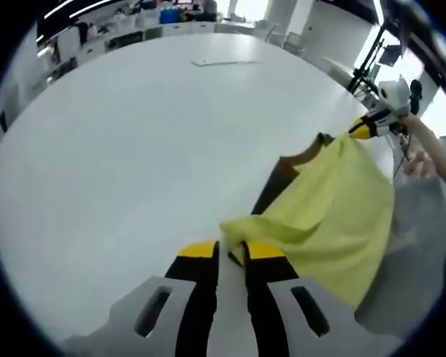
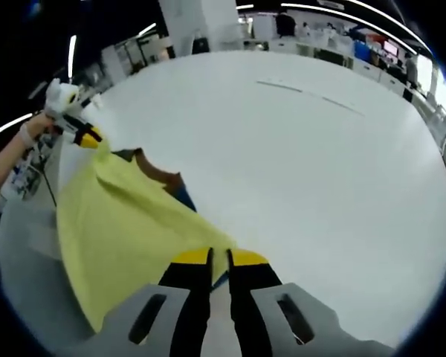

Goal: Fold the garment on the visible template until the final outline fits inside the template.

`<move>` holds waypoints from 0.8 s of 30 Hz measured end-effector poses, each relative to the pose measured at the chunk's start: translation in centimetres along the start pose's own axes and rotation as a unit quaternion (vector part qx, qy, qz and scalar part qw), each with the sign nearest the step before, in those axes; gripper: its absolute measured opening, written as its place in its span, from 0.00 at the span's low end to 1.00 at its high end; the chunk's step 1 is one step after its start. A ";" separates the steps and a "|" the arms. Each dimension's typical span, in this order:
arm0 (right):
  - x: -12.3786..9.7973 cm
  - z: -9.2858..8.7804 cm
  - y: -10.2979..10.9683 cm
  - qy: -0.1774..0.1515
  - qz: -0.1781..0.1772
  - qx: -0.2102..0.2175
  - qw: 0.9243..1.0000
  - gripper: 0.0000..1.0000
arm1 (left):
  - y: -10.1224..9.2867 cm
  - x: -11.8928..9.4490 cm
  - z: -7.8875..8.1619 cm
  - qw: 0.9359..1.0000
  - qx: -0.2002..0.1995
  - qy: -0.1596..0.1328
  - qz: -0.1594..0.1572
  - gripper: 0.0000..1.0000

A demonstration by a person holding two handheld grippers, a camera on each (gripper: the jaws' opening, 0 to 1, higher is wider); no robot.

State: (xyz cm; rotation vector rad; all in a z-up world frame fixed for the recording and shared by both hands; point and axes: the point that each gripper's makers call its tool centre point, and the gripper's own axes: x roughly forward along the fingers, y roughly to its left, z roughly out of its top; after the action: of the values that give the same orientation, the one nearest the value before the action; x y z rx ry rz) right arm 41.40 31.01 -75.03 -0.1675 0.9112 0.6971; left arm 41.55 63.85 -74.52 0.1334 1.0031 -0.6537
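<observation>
Garment (image 1: 334, 216) — soft yellow cloth, taut between both pinching tongs (image 1: 233, 251) (image 2: 218, 258)

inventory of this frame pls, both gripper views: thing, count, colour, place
garment: 1, yellow, stretched above the table between the two grippers, each clamping one end
darker cloth: brown, maybe with some blue, peeking from under the garment's far edge; cannot tell if it is a separate piece
table: 1, white, large, under everything
thin strip mark: pale line on the table far behind, possibly tape
background clutter: shelves and boxes along the far wall, too small to itemise
left gripper: 1, black jaws with yellow tips, shut on the garment's edge
right gripper: 1, same colours, shut on the garment's other end
person's hand: on the left gripper, at the left of the right gripper view
</observation>
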 end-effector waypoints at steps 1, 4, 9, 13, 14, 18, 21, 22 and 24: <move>0.1 0.0 0.0 0.000 0.001 0.001 1.000 0.08 | 0.0 0.1 0.0 1.000 -0.001 0.000 -0.001 0.10; 0.2 -0.1 -0.1 0.001 0.001 0.004 1.000 0.08 | 0.0 0.3 -0.1 1.000 -0.007 0.003 -0.002 0.10; 0.3 0.0 -0.2 -0.006 0.005 0.019 1.000 0.05 | 0.1 0.5 -0.2 1.000 -0.024 0.004 -0.004 0.05; 0.4 0.0 -0.2 -0.007 0.008 0.026 1.000 0.04 | 0.1 0.5 -0.3 0.999 -0.037 0.003 -0.007 0.04; 0.4 0.0 -0.3 -0.008 0.008 0.027 1.000 0.04 | 0.2 0.6 -0.4 0.999 -0.038 0.003 -0.007 0.03; 0.5 -0.1 -0.4 -0.009 0.006 0.031 0.999 0.02 | 0.2 0.6 -0.5 0.999 -0.045 0.003 -0.007 0.02; 0.6 -0.3 -0.5 -0.009 0.007 0.038 0.999 0.10 | 0.2 0.6 -0.6 0.999 -0.046 0.002 -0.007 0.02; 0.7 -0.4 -0.6 -0.010 0.004 0.036 0.999 0.15 | 0.2 0.6 -0.6 0.999 -0.047 0.002 -0.007 0.02; 0.8 -0.8 -0.6 -0.004 0.003 0.039 0.999 0.17 | 0.2 0.6 -0.6 0.999 -0.048 0.001 -0.008 0.02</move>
State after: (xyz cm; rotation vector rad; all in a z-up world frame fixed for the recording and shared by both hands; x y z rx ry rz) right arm 41.54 30.63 -76.20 -0.0923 0.9306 0.6669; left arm 41.42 64.03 -75.35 0.0429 1.0362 -0.6186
